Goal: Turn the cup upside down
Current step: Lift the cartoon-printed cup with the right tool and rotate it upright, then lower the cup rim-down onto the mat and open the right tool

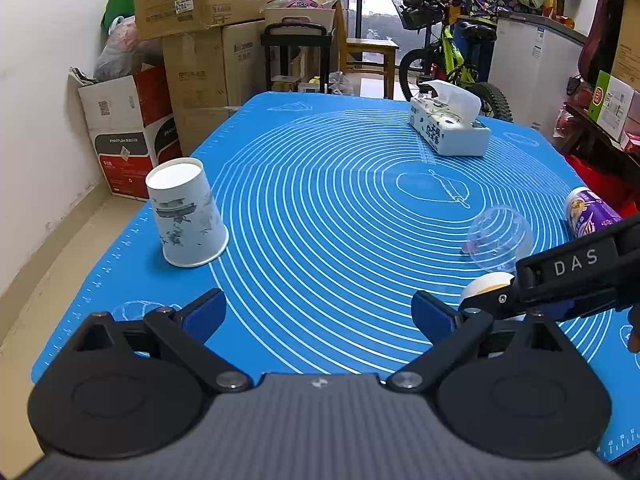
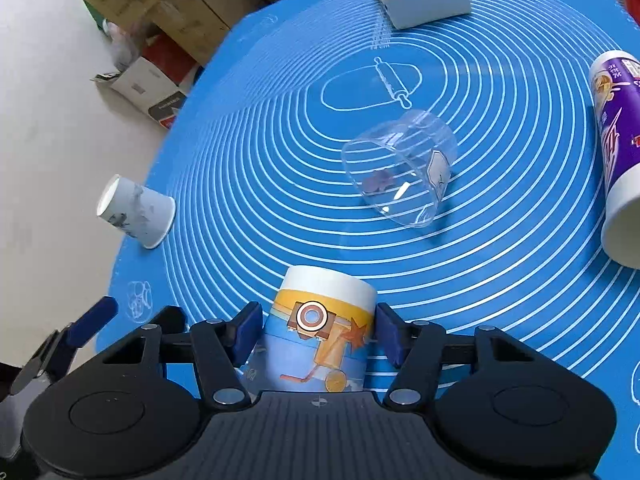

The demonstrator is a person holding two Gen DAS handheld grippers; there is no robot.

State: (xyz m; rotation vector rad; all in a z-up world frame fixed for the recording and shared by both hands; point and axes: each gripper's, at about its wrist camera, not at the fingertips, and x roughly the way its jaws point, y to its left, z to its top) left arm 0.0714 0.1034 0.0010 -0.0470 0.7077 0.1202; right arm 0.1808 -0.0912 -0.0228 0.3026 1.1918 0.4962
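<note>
Blue fingers (image 2: pixel 246 330) of the right gripper (image 2: pixel 316 334) pinch the cartoon cup (image 2: pixel 320 340) on both sides, its white base up, on the blue mat (image 2: pixel 500 280); the gripper body hides the cup's lower part, so whether the rim touches the mat is unclear. The left gripper (image 1: pixel 318 312) hangs over the mat with fingers spread wide, holding nothing. A smooth clear cup (image 2: pixel 400 172) lies on its side, see-through. The grey-printed paper cup (image 1: pixel 186 212) stands upside down near the mat's edge. The purple cup (image 2: pixel 618 148) is cut off at the edge. The tissue box (image 1: pixel 448 128) sits farther back.
</note>
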